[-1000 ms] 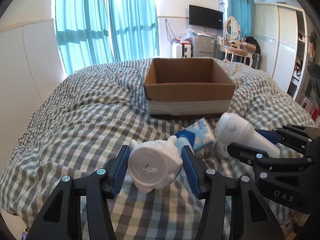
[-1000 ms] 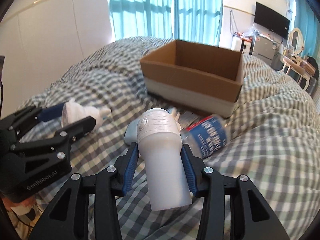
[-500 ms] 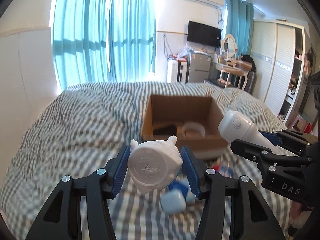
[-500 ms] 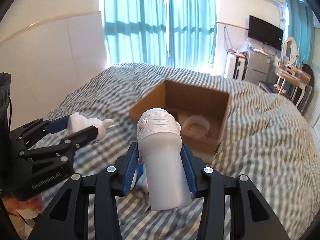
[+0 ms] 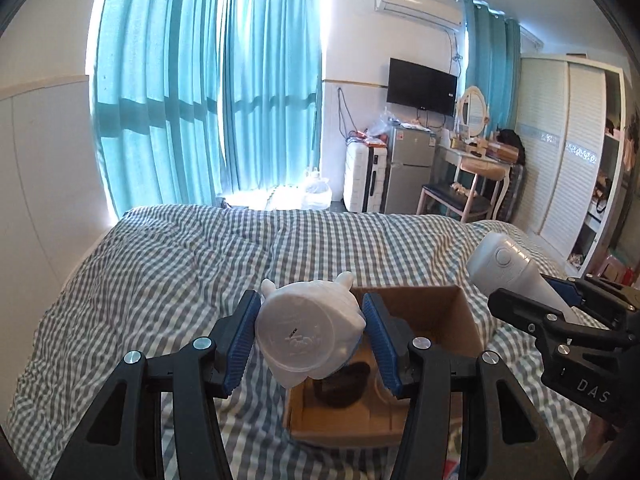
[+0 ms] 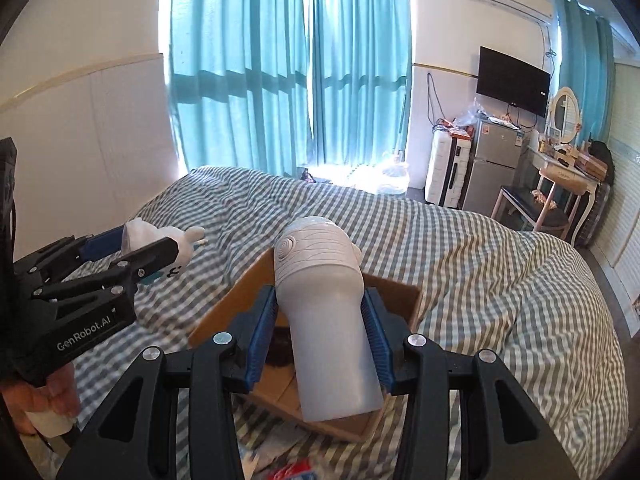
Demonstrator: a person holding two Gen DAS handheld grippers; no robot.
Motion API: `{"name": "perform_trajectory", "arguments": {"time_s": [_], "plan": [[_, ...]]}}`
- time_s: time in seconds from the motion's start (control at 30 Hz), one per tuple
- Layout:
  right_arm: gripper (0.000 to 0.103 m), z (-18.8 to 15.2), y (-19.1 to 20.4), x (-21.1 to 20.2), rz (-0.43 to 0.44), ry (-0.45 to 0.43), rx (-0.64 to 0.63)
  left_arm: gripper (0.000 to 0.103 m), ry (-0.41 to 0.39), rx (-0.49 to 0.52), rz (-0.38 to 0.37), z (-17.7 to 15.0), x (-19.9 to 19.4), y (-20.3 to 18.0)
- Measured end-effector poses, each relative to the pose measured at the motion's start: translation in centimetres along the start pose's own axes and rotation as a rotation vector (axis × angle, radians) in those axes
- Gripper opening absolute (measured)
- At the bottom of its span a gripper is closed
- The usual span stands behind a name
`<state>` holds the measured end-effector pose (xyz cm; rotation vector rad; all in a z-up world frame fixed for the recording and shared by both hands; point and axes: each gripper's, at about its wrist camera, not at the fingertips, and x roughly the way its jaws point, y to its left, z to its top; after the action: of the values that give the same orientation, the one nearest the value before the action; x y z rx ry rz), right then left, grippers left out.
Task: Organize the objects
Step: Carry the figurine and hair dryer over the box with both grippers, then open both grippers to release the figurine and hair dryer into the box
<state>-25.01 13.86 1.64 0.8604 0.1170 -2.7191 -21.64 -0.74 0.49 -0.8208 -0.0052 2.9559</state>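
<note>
Right wrist view: white bottle (image 6: 326, 308) upright between pads, cap away.

Both grippers have risen; the cardboard box (image 5: 420, 308) now lies below their held items.

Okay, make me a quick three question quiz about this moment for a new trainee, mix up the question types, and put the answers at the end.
1. True or false: the left gripper is empty.
2. Multiple choice: the right gripper is shut on A) a blue book, B) a white ribbed-top bottle, C) a metal spoon.
3. Short answer: what open container on the checkered bed sits below both held items?

Key:
1. False. It is shut on a white figurine.
2. B.
3. The cardboard box, with a dark item already inside.
</note>
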Motion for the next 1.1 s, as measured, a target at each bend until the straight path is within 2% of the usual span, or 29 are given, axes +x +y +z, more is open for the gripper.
{"name": "perform_trajectory", "arguments": {"time_s": [0.23,0.37,0.5,0.8,0.93,1.03,1.07,1.1], "plan": [[0.043,2.6,-1.7,5.3,-0.012,0.001,-0.008,0.054,0.021,0.067,-0.036,0.9,6.1,-1.2],[0.043,1.8,-3.4,9.0,-0.019,0.033,0.030,0.054,0.054,0.077,-0.065,-0.2,9.5,-2.0],[0.043,0.1,-4.6,11.6,-0.011,0.078,0.054,0.054,0.124,0.092,-0.097,-2.4,12.5,-2.7],[0.043,-3.7,-3.4,14.0,0.005,0.161,0.023,0.054,0.213,0.126,-0.134,-5.4,14.7,-3.2],[0.043,-5.0,-3.5,14.4,0.007,0.187,0.034,0.054,0.208,0.137,-0.137,-5.7,14.2,-3.1],[0.044,-5.7,-3.4,13.8,0.008,0.163,0.047,0.056,0.191,0.136,-0.137,-5.6,13.9,-3.0],[0.052,-5.8,-3.6,13.3,0.012,0.141,0.058,0.057,0.183,0.141,-0.138,-5.7,13.8,-3.0],[0.056,-5.8,-3.8,12.8,0.006,0.122,0.071,0.060,0.175,0.149,-0.132,-5.6,13.6,-3.1]]}}
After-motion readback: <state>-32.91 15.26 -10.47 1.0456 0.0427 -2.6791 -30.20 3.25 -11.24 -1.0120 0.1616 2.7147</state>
